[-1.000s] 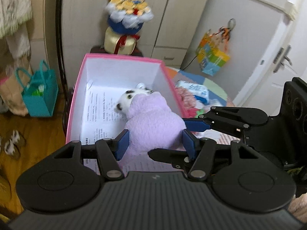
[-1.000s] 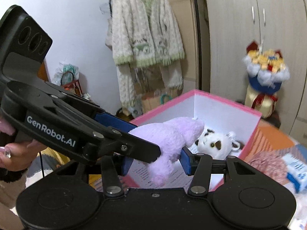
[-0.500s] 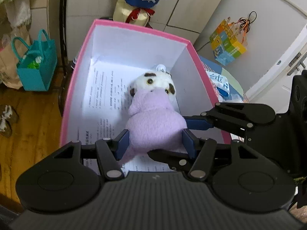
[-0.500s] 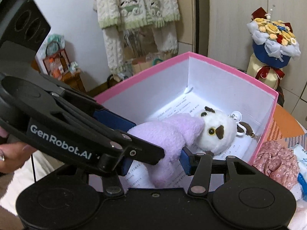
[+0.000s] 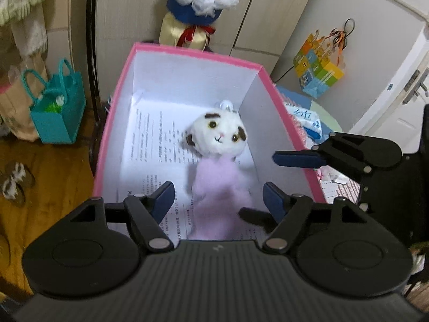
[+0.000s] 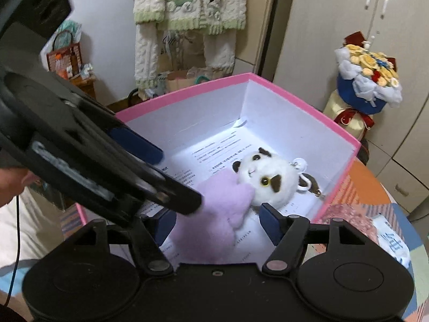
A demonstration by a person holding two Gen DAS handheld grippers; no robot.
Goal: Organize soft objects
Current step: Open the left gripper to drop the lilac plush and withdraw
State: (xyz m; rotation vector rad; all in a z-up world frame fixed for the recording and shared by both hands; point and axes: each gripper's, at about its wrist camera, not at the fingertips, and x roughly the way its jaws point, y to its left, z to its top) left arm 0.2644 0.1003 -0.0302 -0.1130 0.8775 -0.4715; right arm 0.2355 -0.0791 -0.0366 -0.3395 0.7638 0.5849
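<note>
A purple plush [image 5: 218, 187] lies on the printed paper inside the pink box [image 5: 193, 51], its end against a white plush with brown patches [image 5: 218, 134]. My left gripper [image 5: 218, 201] is open above the purple plush, fingers wide on either side and not touching it. My right gripper [image 6: 218, 221] is open too, over the same plush [image 6: 211, 220]. The white plush [image 6: 270, 179] and the box rim [image 6: 303, 99] show in the right wrist view. The right gripper's finger [image 5: 297, 159] crosses the box's right wall in the left wrist view.
A flower bouquet [image 5: 198, 2] stands behind the box. A teal bag [image 5: 56, 107] sits on the wood floor at left. A pink fabric piece and a white-blue packet [image 6: 394, 241] lie on the colourful table right of the box. A cream cardigan [image 6: 187, 13] hangs on the wall.
Both grippers have opened and let go of the purple plush, which now lies flat in the box beside the white plush. Both grippers have drawn back a little.
</note>
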